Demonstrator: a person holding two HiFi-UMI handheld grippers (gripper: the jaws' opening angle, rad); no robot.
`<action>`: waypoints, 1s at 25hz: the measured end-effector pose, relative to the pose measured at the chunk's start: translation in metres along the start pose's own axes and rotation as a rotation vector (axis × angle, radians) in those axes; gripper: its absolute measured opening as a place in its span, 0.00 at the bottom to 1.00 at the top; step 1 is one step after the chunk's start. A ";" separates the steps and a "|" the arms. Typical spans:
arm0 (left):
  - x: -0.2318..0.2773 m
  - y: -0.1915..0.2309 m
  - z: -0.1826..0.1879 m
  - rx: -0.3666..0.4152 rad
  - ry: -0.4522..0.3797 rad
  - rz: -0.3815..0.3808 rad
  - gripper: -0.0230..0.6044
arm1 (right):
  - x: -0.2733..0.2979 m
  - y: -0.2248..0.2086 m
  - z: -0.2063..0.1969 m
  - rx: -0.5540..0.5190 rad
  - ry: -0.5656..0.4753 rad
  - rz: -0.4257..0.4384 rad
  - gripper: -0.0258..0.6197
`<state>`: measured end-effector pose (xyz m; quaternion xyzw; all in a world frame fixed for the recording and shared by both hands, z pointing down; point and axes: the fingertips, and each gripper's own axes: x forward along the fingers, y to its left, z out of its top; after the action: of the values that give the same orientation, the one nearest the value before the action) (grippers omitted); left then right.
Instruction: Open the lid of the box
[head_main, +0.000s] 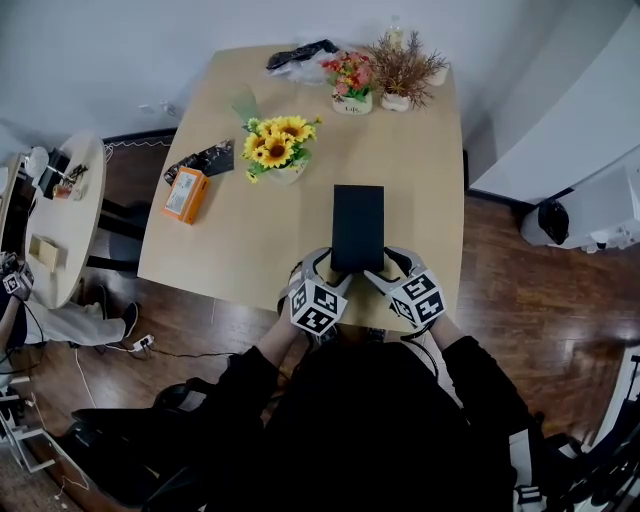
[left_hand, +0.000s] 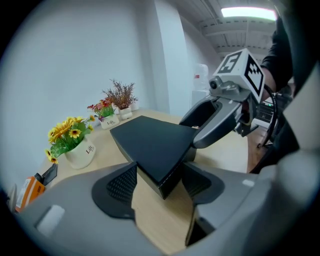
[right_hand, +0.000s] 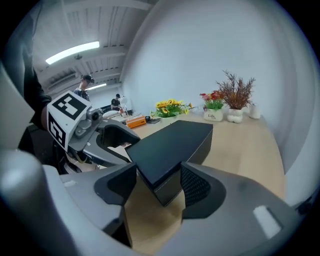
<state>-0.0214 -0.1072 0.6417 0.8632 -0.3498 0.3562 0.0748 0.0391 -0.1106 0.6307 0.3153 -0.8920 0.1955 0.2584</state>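
A long black box (head_main: 357, 225) lies flat with its lid on, near the front edge of the wooden table (head_main: 420, 180). My left gripper (head_main: 331, 271) straddles its near left corner and my right gripper (head_main: 384, 270) its near right corner. In the left gripper view the box's corner (left_hand: 150, 145) sits between the pads (left_hand: 122, 185), which touch its two sides. The right gripper view shows the other corner (right_hand: 172, 145) in the same way, with the ribbed pads (right_hand: 197, 186) against it. Each gripper also appears in the other's view: the right one (left_hand: 220, 120), the left one (right_hand: 100, 137).
A white pot of sunflowers (head_main: 278, 150) stands left of the box, with an orange pack (head_main: 186, 195) and a black packet (head_main: 205, 160) further left. Two small flower pots (head_main: 352, 88) and a dark bag (head_main: 300, 55) sit at the far edge. A round side table (head_main: 60, 220) stands at the left.
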 end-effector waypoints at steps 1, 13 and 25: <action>0.000 0.000 0.000 -0.002 -0.001 0.000 0.46 | -0.001 0.000 0.002 0.051 -0.010 0.021 0.47; -0.009 -0.011 0.021 0.313 0.009 0.129 0.40 | -0.015 -0.020 0.035 0.341 -0.080 0.027 0.33; -0.011 0.004 -0.007 -0.079 0.015 -0.015 0.36 | -0.009 0.001 -0.011 -0.068 0.026 -0.029 0.37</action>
<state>-0.0339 -0.1012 0.6392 0.8593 -0.3567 0.3482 0.1142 0.0480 -0.1004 0.6338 0.3164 -0.8901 0.1654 0.2833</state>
